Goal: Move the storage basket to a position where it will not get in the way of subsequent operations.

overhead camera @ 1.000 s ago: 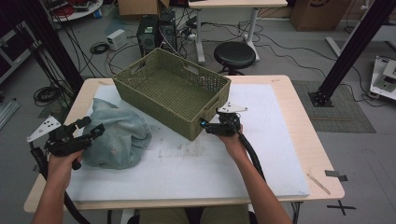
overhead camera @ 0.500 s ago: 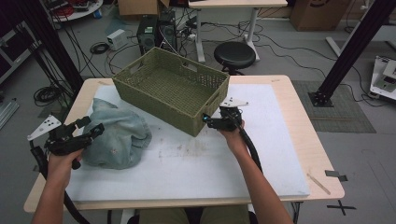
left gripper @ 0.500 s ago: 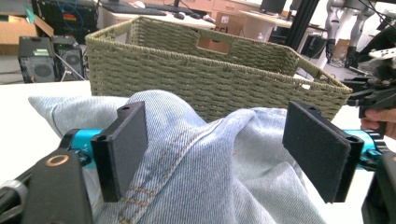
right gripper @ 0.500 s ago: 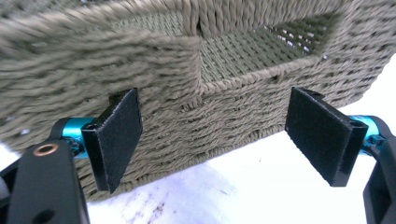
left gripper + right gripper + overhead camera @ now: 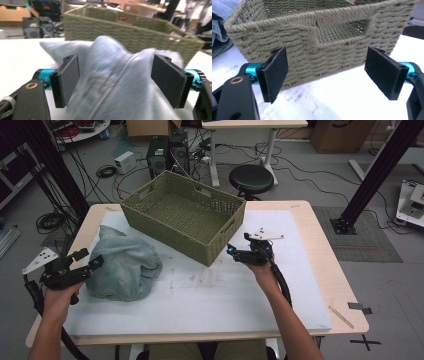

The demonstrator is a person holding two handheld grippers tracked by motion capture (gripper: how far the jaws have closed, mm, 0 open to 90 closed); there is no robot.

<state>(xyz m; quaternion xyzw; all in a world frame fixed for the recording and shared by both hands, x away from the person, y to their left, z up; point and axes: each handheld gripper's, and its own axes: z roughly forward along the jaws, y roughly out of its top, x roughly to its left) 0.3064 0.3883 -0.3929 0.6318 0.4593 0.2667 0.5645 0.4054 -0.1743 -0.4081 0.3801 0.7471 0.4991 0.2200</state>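
Left tool (image 5: pixel 90 261) released, jaws wide, straddling crumpled pale-blue denim garment (image 5: pixel 125 266) on desk (image 5: pixel 320 270). Right tool (image 5: pixel 231 251) released, jaws apart, just short of olive woven rectangular basket (image 5: pixel 185 215) end wall; no contact seen.

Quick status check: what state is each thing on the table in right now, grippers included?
Basket: upright on the table, nothing visible inside.
Denim garment: crumpled in a heap left of the basket, not in it.
Left gripper: jaws open on either side of the garment's bunched fabric, not closed on it.
Right gripper: jaws open, facing the basket's handle end, apart from it.
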